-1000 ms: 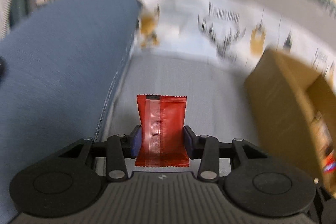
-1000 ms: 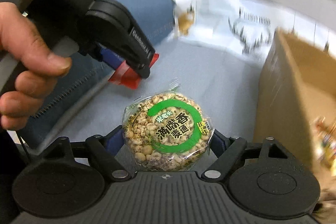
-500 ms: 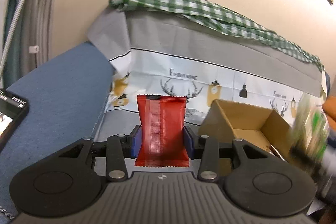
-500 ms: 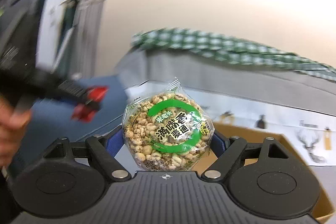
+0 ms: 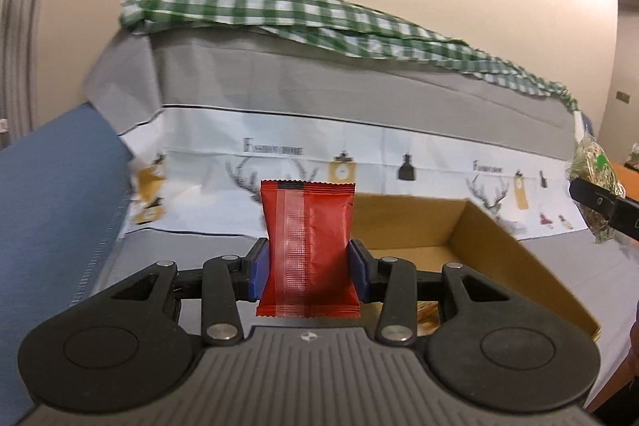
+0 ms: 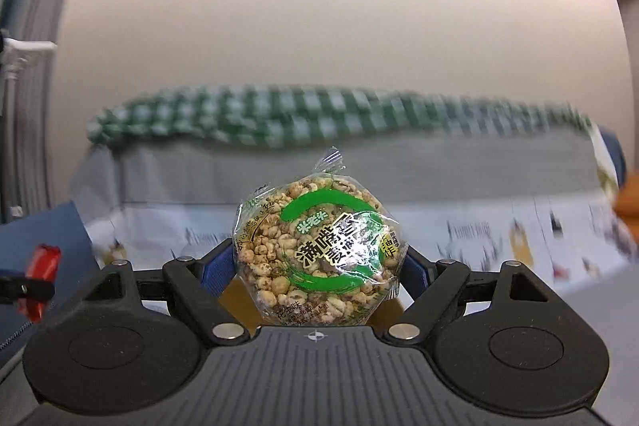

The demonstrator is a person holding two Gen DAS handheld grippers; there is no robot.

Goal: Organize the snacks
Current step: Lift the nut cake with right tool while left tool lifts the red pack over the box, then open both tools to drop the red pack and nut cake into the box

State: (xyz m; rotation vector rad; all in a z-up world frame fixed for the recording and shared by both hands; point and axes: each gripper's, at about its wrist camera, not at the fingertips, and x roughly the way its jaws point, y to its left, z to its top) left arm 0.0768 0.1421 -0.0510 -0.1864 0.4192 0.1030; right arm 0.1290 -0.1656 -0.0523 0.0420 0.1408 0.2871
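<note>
- Red foil snack packet [image 5: 308, 246] stands upright, clamped between the blue pads [image 5: 257, 268] of the left gripper [image 5: 307, 268], jaws about half closed on it.
- Cardboard box [image 5: 491, 246], open-topped, lies just behind and right of that packet.
- Round puffed-grain snack pack [image 6: 319, 258] is gripped by the right gripper [image 6: 317, 272], jaws wide around it, above the box.
- Green checked cloth [image 5: 319, 10] drapes the backrest beyond the box.
</note>
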